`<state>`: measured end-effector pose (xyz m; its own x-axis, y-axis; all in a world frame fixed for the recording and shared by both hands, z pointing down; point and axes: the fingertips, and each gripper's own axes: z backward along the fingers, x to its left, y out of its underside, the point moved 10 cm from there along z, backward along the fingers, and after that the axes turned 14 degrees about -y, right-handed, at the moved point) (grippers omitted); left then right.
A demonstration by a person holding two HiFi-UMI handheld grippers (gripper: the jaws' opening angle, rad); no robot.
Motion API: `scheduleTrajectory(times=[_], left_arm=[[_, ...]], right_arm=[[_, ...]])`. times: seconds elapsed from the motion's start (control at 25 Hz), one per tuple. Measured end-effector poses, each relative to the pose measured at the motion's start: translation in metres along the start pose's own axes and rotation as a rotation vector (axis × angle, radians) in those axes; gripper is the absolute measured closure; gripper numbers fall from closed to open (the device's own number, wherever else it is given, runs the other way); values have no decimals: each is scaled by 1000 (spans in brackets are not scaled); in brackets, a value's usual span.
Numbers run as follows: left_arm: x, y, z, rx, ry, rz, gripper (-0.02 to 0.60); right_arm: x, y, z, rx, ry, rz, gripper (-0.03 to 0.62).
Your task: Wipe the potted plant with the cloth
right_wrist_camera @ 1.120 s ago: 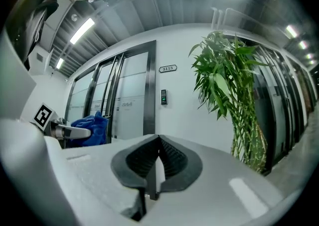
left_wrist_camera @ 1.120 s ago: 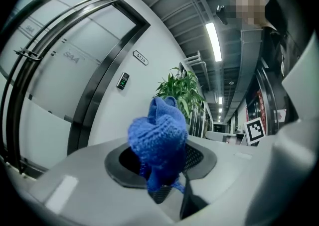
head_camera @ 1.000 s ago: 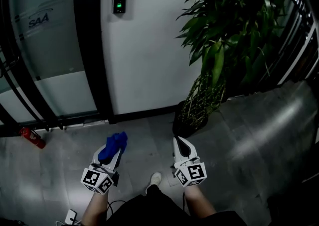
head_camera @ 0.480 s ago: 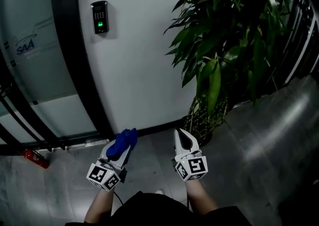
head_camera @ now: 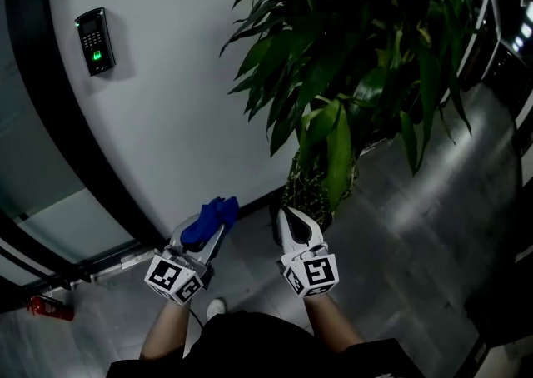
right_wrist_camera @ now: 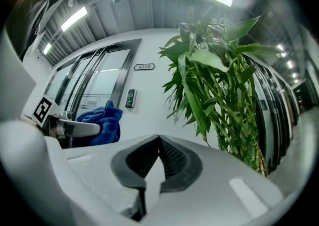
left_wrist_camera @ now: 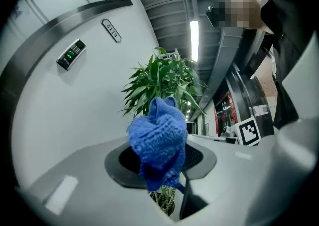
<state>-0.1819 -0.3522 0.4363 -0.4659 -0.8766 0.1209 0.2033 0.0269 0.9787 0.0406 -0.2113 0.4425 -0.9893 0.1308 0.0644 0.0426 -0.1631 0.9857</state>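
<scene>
Left tool [head_camera: 214, 230]: a crumpled blue knitted cloth [left_wrist_camera: 158, 140] is being pinched between its jaws.
Right tool [head_camera: 291, 217]: its jaws are being held pressed together, near the tall green leafy potted plant [head_camera: 350, 77].

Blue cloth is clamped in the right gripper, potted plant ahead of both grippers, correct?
Not quite: the blue cloth is clamped in the left gripper, as the left gripper view shows. The right gripper has its jaws together on nothing. The potted plant does stand ahead of both.
</scene>
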Motion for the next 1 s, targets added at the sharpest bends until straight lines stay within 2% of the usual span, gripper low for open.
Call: scheduleTrajectory(times=[0.2, 0.48, 0.6, 0.72, 0.84, 1.0], left_arm=[[34, -13, -52, -12, 142, -4, 430], [73, -44, -112, -40, 353, -44, 430], [80, -57, -135, -26, 460, -12, 430], [81, -68, -150, -35, 548, 8, 430], [75, -92, -162, -67, 630, -48, 430], [64, -136, -180, -124, 672, -174, 430]], right_arm=[[-3, 0, -39, 20, 86, 47, 591], [-26, -1, -84, 77, 258, 142, 591], [-43, 2, -93, 113, 330, 171, 591], [-53, -1, -102, 106, 367, 171, 591], [-67, -5, -117, 109, 390, 158, 591], [-86, -17, -126, 91, 454, 146, 591]])
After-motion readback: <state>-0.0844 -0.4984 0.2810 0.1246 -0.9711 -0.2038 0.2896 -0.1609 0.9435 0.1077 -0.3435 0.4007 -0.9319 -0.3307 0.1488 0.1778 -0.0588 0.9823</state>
